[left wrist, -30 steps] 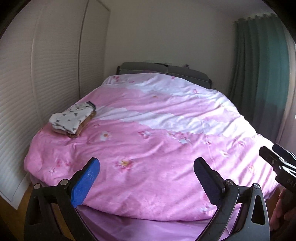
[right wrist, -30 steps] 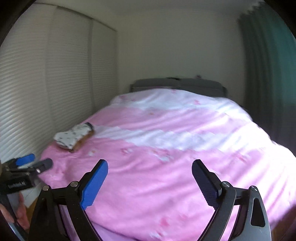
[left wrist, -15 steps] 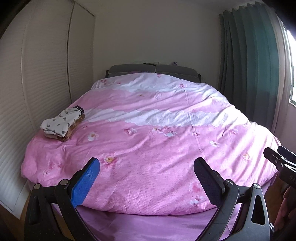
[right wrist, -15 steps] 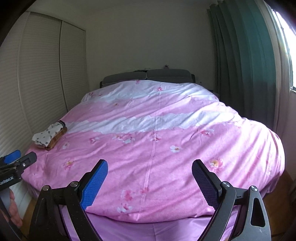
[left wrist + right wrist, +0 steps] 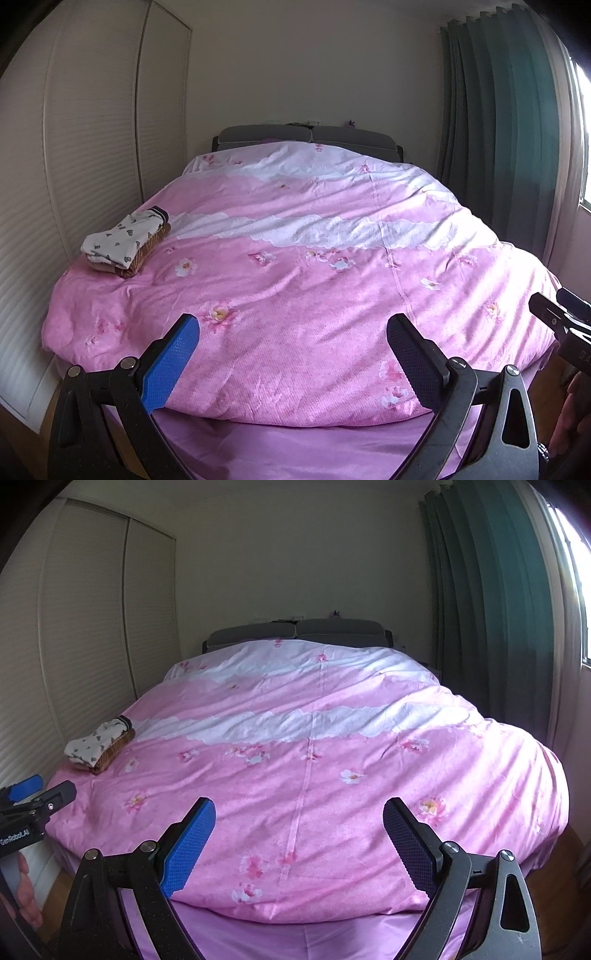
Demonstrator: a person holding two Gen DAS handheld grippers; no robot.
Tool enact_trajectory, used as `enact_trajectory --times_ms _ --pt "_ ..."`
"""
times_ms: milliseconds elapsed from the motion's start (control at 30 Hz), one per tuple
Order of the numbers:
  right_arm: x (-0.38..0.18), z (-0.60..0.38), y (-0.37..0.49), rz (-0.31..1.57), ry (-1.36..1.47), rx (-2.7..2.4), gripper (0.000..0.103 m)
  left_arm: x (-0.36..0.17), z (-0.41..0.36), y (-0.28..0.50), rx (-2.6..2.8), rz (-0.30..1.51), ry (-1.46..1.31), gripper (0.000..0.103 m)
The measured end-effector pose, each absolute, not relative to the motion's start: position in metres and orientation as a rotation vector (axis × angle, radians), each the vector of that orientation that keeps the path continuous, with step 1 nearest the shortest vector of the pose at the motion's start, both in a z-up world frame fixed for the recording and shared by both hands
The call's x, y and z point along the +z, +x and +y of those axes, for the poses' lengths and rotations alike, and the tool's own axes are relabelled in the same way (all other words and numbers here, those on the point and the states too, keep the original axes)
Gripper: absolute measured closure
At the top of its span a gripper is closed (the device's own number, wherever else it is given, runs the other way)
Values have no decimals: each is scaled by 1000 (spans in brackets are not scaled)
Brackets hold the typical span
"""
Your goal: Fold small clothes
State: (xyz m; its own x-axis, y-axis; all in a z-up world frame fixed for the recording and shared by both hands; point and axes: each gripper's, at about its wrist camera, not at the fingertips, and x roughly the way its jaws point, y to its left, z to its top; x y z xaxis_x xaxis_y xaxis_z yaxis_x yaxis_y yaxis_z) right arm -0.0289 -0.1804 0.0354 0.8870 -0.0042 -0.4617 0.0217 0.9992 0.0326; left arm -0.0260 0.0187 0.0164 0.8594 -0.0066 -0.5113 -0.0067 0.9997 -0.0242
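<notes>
Apparently between garments, both the left tool (image 5: 291, 354) and right tool (image 5: 299, 836) hang wide and empty over the bed (image 5: 295, 288), the folded stack (image 5: 125, 242) lying well apart; next comes fetching another unfolded piece.

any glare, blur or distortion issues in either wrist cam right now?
Left wrist: sharp, strong fisheye bowing of the bed, window blown out at right edge. Right wrist: equally sharp, same barrel warp, window glare upper right, curtain dark; dark vignette in the corners of both.
</notes>
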Motion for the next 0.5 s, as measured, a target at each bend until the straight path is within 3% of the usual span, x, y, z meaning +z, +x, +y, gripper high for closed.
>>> enact_trajectory --times_ms 500 --pt "38 -182 -27 484 49 -4 10 19 17 -27 -7 536 -29 0"
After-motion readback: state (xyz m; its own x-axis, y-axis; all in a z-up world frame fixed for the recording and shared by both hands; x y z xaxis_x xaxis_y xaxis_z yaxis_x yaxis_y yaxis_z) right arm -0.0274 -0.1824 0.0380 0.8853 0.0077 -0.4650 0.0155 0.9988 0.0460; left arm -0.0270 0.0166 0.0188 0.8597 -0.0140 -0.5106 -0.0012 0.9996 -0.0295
